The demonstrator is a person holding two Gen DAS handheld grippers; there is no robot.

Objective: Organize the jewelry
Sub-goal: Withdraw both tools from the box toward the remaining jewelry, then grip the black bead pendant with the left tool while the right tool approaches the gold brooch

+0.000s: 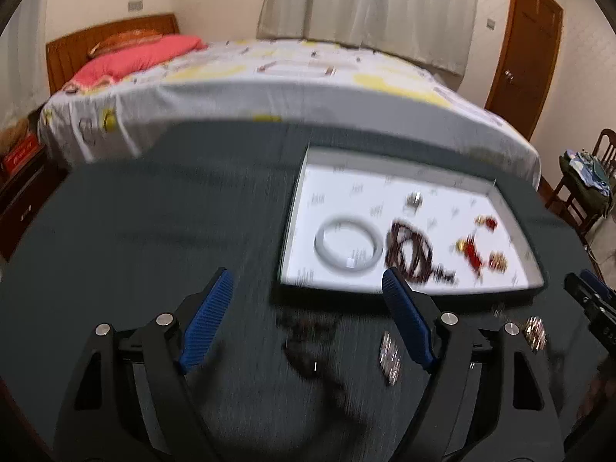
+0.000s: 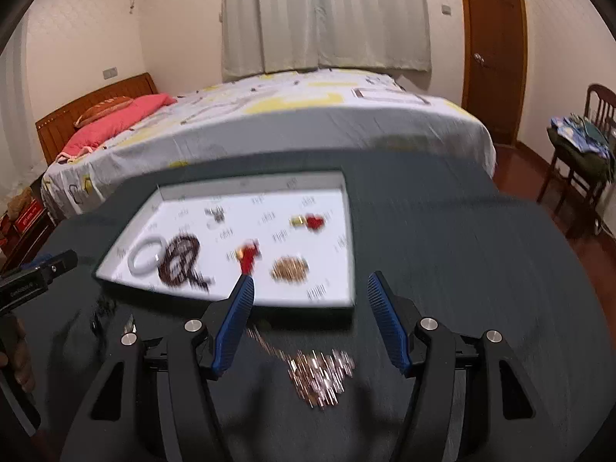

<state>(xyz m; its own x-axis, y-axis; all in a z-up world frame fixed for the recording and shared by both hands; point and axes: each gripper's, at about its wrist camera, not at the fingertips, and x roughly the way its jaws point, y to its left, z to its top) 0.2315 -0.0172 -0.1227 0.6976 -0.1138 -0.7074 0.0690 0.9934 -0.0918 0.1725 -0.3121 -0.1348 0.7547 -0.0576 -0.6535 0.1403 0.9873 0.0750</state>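
A white tray (image 1: pixel 516 208) lies on the dark table and holds a white bangle (image 1: pixel 348 247), a dark bead necklace (image 1: pixel 412 256), red and gold pieces (image 1: pixel 475 250) and a small silver piece (image 1: pixel 414 201). My left gripper (image 1: pixel 308 288) is open and empty above dark beads (image 1: pixel 308 340) on the table, with a sparkly piece (image 1: pixel 389 355) beside them. My right gripper (image 2: pixel 311 288) is open and empty over a gold sparkly chain (image 2: pixel 321 375) in front of the tray (image 2: pixel 346 200). Both views are blurred.
Another sparkly piece (image 1: pixel 534 330) lies at the table's right. The right gripper's tip (image 1: pixel 589 300) shows at the left view's right edge. A bed (image 2: pixel 292 123) stands behind the table, a chair (image 2: pixel 589 146) with clothes at right, a door (image 2: pixel 494 46) beyond.
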